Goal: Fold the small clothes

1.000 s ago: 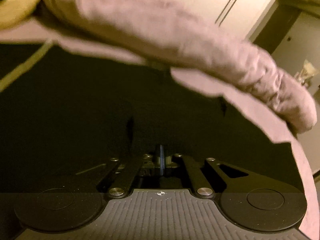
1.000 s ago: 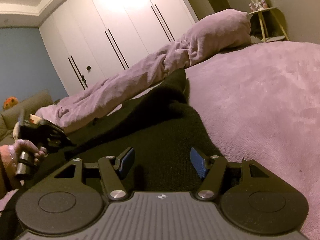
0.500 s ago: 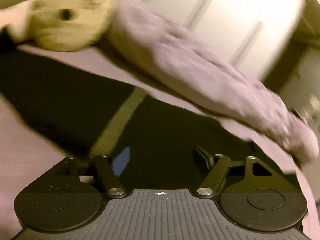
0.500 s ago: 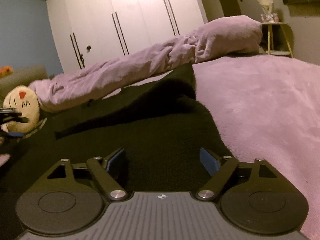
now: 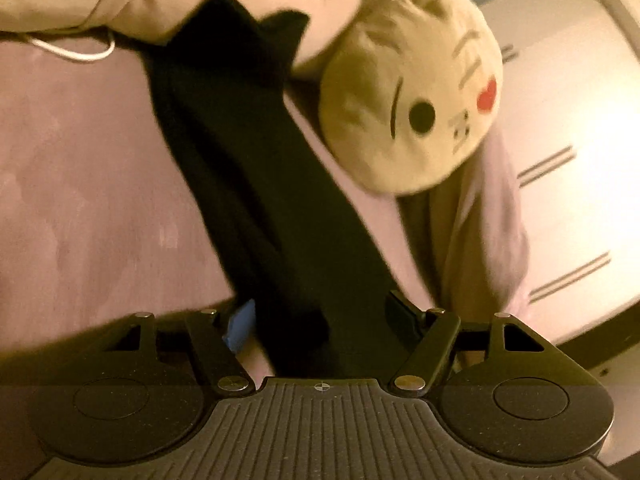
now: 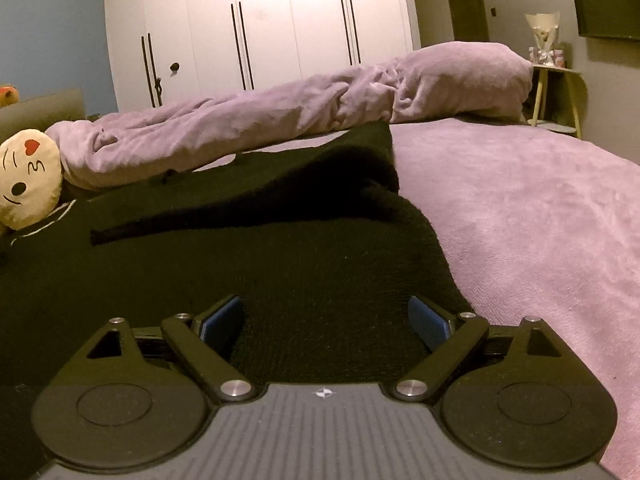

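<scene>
A black garment (image 6: 280,264) lies spread on the purple bed (image 6: 540,220), with one part folded across it as a dark strip. In the left wrist view a narrow black length of the garment (image 5: 256,184) runs from the upper left down between the jaws. My left gripper (image 5: 320,318) is over it and its jaws are closing, but the blue pad (image 5: 240,324) stands clear of the cloth. My right gripper (image 6: 326,320) hovers low over the garment's near edge. Its jaws are opening wide, with cloth beneath them and nothing pinched.
A round cream plush pillow (image 5: 412,92) with a red heart lies right beside the black strip, and the plush pillow (image 6: 28,178) also shows at far left. A rolled purple blanket (image 6: 320,108) lines the far edge of the bed. A white cord (image 5: 80,54) lies nearby. White wardrobe doors (image 6: 260,20) stand behind.
My left gripper went from shut to open and swung fast along the garment to its narrow end by the plush pillow, rolling as it went. My right gripper's jaws spread wider.
</scene>
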The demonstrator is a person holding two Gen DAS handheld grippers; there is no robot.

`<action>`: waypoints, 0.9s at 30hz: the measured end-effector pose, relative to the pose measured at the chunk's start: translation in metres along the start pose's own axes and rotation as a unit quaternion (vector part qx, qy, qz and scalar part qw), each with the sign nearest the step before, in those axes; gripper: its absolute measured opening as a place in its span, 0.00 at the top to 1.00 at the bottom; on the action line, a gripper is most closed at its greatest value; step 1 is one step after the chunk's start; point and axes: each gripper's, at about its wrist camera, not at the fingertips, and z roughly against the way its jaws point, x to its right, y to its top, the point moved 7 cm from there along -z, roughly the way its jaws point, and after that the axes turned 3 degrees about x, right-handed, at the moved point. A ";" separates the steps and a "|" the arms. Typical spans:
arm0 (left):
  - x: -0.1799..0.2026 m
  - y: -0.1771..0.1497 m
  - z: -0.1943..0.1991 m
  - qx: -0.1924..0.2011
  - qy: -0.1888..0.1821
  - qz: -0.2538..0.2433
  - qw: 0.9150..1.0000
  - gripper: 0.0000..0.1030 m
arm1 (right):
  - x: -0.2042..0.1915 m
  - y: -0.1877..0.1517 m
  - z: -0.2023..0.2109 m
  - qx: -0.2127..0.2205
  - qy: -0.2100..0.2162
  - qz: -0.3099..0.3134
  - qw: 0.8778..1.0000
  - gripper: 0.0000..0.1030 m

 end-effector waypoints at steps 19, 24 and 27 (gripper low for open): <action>0.143 -0.010 0.030 0.024 -0.100 -0.234 0.967 0.89 | -0.003 -0.002 -0.004 -0.003 -0.007 0.014 1.000 0.07; 0.257 -0.136 0.080 -0.030 -0.193 -0.440 0.876 0.87 | -0.002 -0.002 -0.003 -0.001 -0.001 0.009 1.000 0.06; 0.272 -0.231 0.094 -0.096 -0.204 -0.497 0.838 0.65 | -0.002 -0.002 -0.002 0.000 0.002 0.007 1.000 0.05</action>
